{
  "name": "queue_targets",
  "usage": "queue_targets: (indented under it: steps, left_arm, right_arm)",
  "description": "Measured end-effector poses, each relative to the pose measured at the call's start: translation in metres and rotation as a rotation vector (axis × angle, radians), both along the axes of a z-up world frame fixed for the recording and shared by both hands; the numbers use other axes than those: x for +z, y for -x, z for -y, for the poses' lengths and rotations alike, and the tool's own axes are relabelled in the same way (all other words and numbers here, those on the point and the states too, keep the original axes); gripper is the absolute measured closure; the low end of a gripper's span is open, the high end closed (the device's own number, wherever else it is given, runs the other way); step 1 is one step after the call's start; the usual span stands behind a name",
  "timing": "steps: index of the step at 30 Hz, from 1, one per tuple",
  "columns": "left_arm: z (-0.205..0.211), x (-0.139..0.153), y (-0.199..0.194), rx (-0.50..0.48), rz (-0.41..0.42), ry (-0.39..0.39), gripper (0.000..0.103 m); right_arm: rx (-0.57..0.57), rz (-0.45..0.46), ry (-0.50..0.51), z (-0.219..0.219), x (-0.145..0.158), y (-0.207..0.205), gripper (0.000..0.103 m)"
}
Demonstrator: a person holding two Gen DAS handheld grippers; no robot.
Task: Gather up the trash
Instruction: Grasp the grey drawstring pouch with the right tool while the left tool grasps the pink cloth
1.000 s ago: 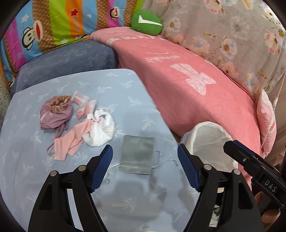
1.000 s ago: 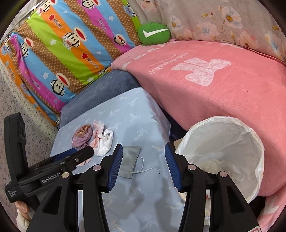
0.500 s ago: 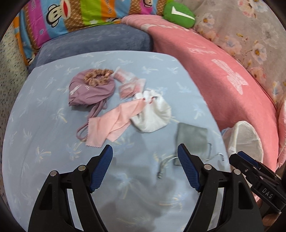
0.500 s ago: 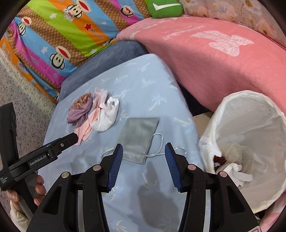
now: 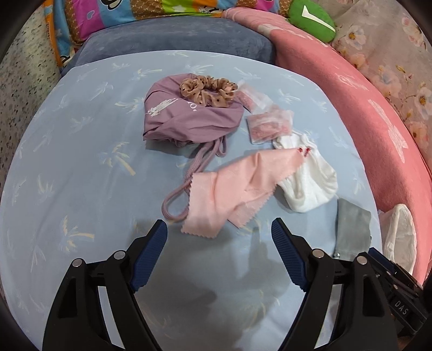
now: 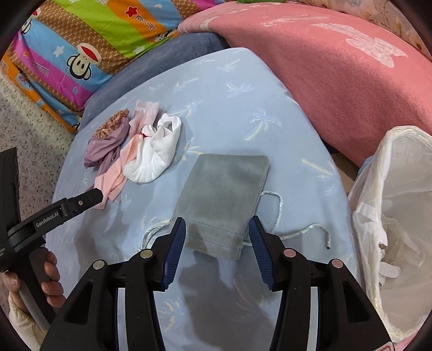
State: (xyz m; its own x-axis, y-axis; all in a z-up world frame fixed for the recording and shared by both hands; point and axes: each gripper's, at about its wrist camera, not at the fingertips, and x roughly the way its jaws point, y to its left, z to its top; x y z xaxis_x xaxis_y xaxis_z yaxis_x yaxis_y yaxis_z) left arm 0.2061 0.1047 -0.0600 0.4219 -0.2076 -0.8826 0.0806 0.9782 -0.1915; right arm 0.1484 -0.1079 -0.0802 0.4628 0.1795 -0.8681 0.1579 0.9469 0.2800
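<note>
Hovering over the pale blue tabletop (image 5: 67, 189), the left gripper (image 5: 218, 253) has its jaws apart, just been widening, nothing between them; the pink cloth (image 5: 229, 194) lies just beyond, beside the white sock (image 5: 310, 183) and purple bag (image 5: 189, 118). The right gripper (image 6: 217, 251) holds jaws apart, astride the near end of the grey pouch (image 6: 224, 194), not pressing. The white-lined bin (image 6: 399, 216) stands right.

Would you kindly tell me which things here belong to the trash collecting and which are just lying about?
Belongs to the job:
- grey pouch
- pink cloth
- white sock
- purple bag
- scrunchie
- small packets
- lined bin

Just lying about:
- pink blanket
- striped pillow
- green cushion
</note>
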Motion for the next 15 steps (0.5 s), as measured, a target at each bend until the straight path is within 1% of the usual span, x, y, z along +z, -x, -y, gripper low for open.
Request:
queue_targets:
  steps: [5,6,8,9,10,12,13,14,15]
  left_arm:
    - [0.000,-0.010,-0.011,-0.006,-0.006,0.006,0.029]
    - [0.000,-0.012,-0.013,-0.008,-0.010,0.009,0.033]
    - [0.000,-0.014,-0.015,-0.009,-0.015,0.010,0.036]
    - [0.001,-0.012,-0.014,-0.013,-0.004,0.010,0.043]
    - [0.002,-0.012,-0.015,-0.024,-0.005,0.015,0.046]
    - [0.002,-0.011,-0.016,-0.027,-0.004,0.011,0.061]
    - [0.004,-0.011,-0.017,-0.030,-0.006,0.011,0.065]
    - [0.004,-0.011,-0.017,-0.036,-0.011,0.014,0.074]
    - [0.004,-0.011,-0.017,-0.040,-0.015,0.017,0.080]
  right_arm:
    - [0.005,-0.017,0.012,-0.004,-0.007,-0.009,0.055]
    - [0.006,-0.016,0.016,-0.005,-0.007,-0.009,0.056]
    - [0.010,-0.013,0.027,-0.008,-0.007,-0.012,0.057]
    - [0.013,-0.013,0.032,-0.009,-0.007,-0.013,0.060]
    - [0.017,-0.013,0.036,-0.011,-0.007,-0.014,0.065]
    - [0.021,-0.012,0.045,-0.012,-0.008,-0.016,0.068]
    - [0.023,-0.012,0.050,-0.014,-0.008,-0.017,0.072]
    - [0.024,-0.011,0.056,-0.015,-0.008,-0.018,0.073]
    - [0.026,-0.012,0.065,-0.016,-0.008,-0.018,0.078]
